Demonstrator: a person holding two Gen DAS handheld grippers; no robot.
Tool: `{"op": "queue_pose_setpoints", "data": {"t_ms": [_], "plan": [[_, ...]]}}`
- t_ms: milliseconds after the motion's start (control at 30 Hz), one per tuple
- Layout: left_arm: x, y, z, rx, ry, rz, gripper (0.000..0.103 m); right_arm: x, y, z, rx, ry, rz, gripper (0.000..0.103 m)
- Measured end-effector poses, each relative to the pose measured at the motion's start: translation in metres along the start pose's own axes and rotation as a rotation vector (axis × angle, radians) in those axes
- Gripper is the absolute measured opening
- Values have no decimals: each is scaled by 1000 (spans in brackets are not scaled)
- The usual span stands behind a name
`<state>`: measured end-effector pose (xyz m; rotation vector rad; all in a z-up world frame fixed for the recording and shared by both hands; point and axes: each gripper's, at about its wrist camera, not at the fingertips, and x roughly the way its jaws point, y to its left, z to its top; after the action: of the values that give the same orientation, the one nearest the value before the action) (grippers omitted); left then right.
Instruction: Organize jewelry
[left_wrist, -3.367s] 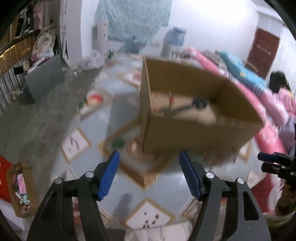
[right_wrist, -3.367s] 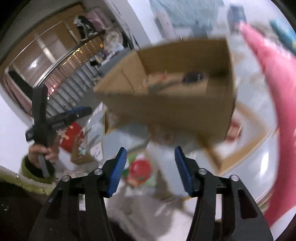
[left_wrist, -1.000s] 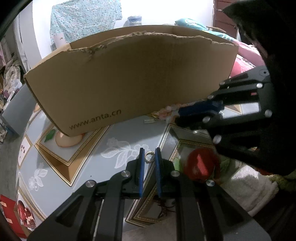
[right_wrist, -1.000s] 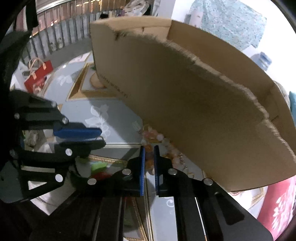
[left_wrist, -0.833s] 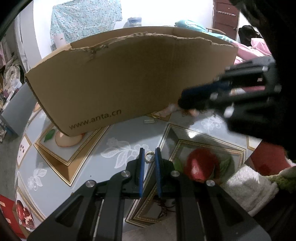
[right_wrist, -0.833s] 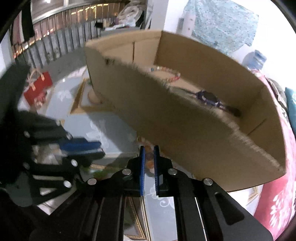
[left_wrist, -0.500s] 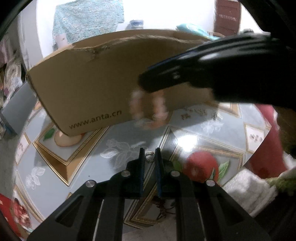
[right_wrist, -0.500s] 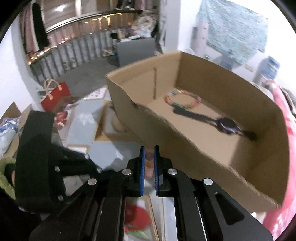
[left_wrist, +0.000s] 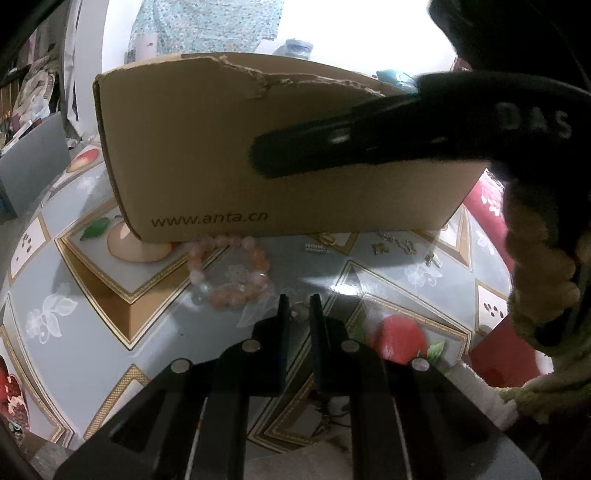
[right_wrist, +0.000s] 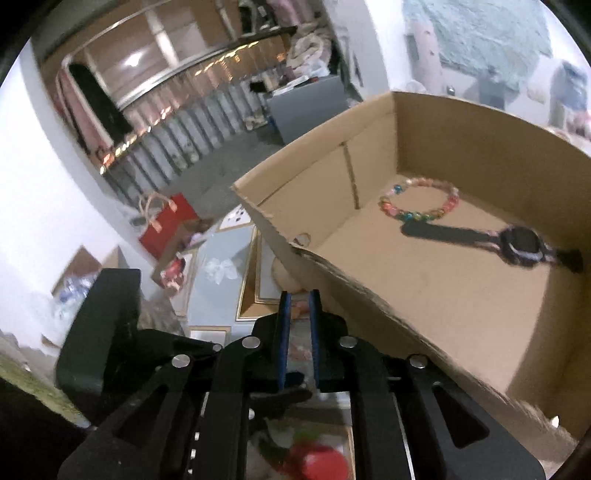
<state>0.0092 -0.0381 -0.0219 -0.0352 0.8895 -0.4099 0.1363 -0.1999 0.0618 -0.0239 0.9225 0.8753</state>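
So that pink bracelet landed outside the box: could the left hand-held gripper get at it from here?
Probably yes: the pink bead bracelet lies on open tabletop just ahead of the left hand-held gripper, though that already pinches a small ring.

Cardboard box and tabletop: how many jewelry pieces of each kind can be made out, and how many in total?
Bead bracelets: 2, a multicoloured bead bracelet in the brown cardboard box and a pink-orange bead bracelet on the patterned tabletop.
Dark wristwatch: 1, in the box.
Small metal ring between the left claw fingers: 1.
Total: 4; tiny bits near the box are unclear.
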Motion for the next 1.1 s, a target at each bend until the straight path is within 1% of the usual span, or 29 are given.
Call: {"op": "queue_pose_setpoints", "data": {"t_ms": [67,267,300,333,367,433,500,700,800,833,867,933,1000,1033,1067,1100], "plan": [[0,3,3,6,2,5,10,-11,-5,-6,37,-15,-12,18],[-1,-7,8,37,8,23,10,-37,-26,-29,170,-45,-66,18],[-1,-9,8,44,9,26,10,-38,-32,-30,192,-56,-77,15],[1,-10,9,51,11,28,10,-38,-37,-30,210,-59,-70,9],[0,-11,9,56,13,29,10,-38,-42,-30,231,-67,-58,7],[2,-13,11,67,18,35,11,-37,-46,-29,243,-75,-42,5],[3,-16,10,75,21,41,11,-36,-48,-26,238,-94,-70,6],[11,-26,14,83,32,60,11,-30,-63,-21,279,-112,-23,6],[16,-32,16,92,36,62,11,-39,-60,-26,271,-127,-47,14],[17,-34,17,98,36,61,11,-44,-61,-28,275,-133,-59,21],[17,-33,18,105,35,59,11,-51,-63,-33,286,-140,-81,26],[20,-37,20,119,35,55,11,-63,-68,-43,310,-144,-130,32],[22,-39,22,133,36,51,11,-73,-72,-55,340,-139,-197,41],[24,-42,23,145,38,51,11,-76,-73,-60,346,-135,-223,47],[25,-43,24,153,40,54,11,-79,-73,-67,350,-124,-270,52],[26,-45,25,163,44,57,11,-81,-72,-74,350,-110,-326,55]]}}
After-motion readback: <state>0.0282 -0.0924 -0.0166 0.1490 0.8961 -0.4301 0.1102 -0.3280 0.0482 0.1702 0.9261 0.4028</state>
